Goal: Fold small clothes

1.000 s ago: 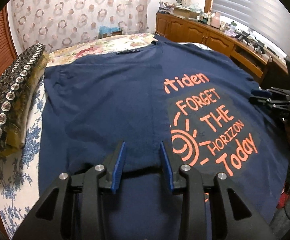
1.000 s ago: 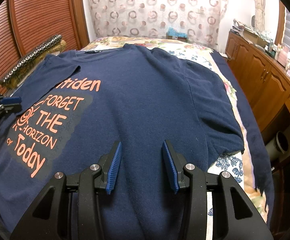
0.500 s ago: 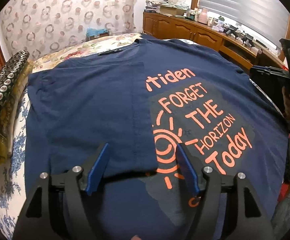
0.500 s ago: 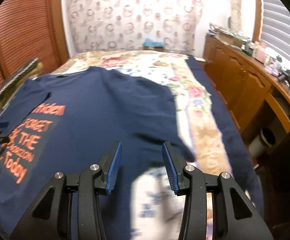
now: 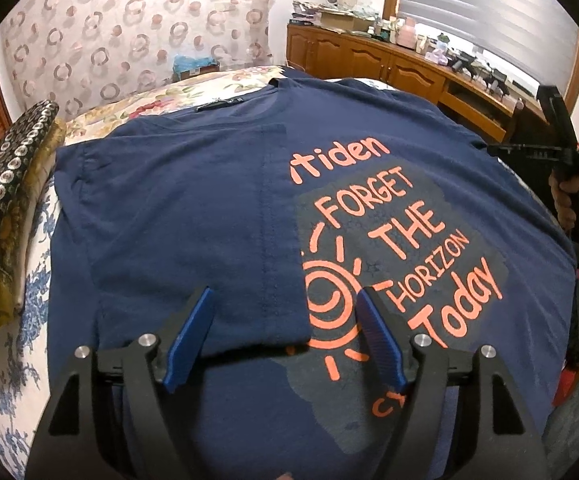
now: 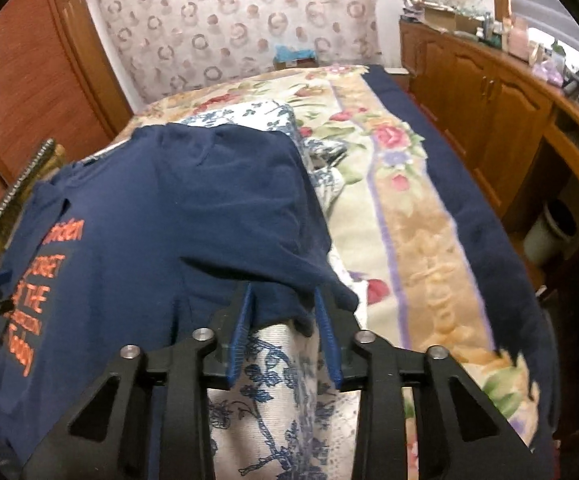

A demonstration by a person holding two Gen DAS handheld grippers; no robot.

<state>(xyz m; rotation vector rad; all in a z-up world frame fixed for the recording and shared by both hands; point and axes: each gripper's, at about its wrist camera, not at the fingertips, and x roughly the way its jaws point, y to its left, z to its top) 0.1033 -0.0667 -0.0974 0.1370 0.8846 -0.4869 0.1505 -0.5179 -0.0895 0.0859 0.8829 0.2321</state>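
Observation:
A navy T-shirt (image 5: 193, 216) with orange lettering lies face up on the bed; its left side is folded inward over the print. My left gripper (image 5: 285, 308) is open and empty, hovering just above the folded flap's lower edge. The shirt also shows in the right wrist view (image 6: 193, 216), where its right side is lifted and bunched. My right gripper (image 6: 283, 300) has its blue fingers apart, with the shirt's right hem corner lying between them. The right gripper also shows at the right edge of the left wrist view (image 5: 545, 152).
The bed has a floral cover (image 6: 405, 208) and a blue-flowered sheet (image 6: 273, 392). A dark patterned cushion (image 5: 5, 208) lies at the shirt's left. Wooden cabinets (image 6: 489, 100) run along the right wall, with a bin (image 6: 549, 232) below.
My left gripper opened wider and drew back over the folded flap. My right gripper swung right to the shirt's right hem, and that side of the shirt has risen off the bed.

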